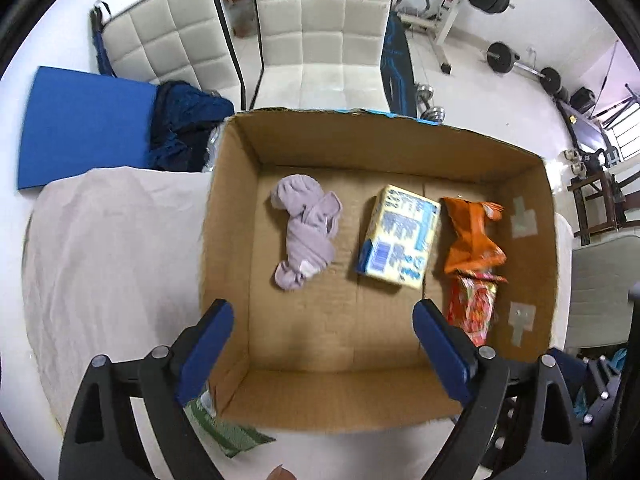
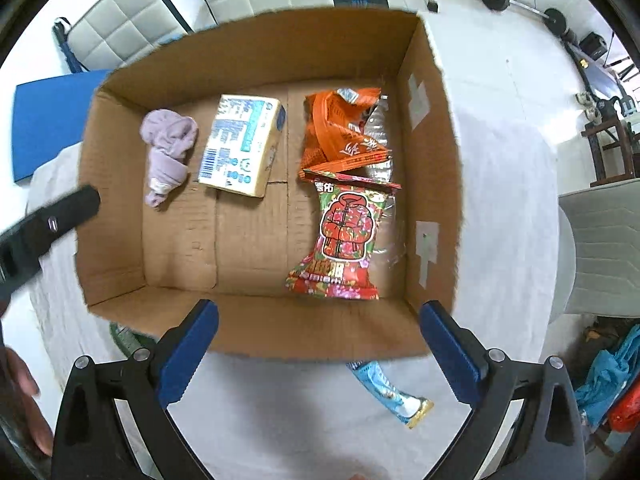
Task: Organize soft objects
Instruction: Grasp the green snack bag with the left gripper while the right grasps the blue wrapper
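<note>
A: Run me across it, left to right.

B: A white cloth covers the tabletop (image 1: 100,248), and on it stands an open cardboard box (image 1: 360,152). Along the box floor lie a lilac cloth bundle (image 1: 306,232), then a yellow-and-blue tissue pack (image 1: 400,236), then an orange snack bag (image 1: 472,236) with a red floral packet (image 2: 344,236) just in front of it, touching or overlapping at the end.

A: Why a row like that?

B: My guess is that each soft thing gets its own strip of floor, so nothing is crushed and each can be seen.

A: And the fingers?

B: The left gripper (image 1: 324,316) hangs above the box's near left part, fingers spread wide with nothing between them. The right gripper (image 2: 320,320) points down over the near wall, just as wide and also empty. Both look freshly free of a load, though that is only how I read it.

A: Anything left outside?

B: A green packet (image 1: 228,428) pokes out beside the box's near left corner, and a blue-and-gold wrapper (image 2: 392,396) lies on the cloth in front of the box. The green one is half hidden, so I can't say what it is. Those seem the next candidates.
</note>
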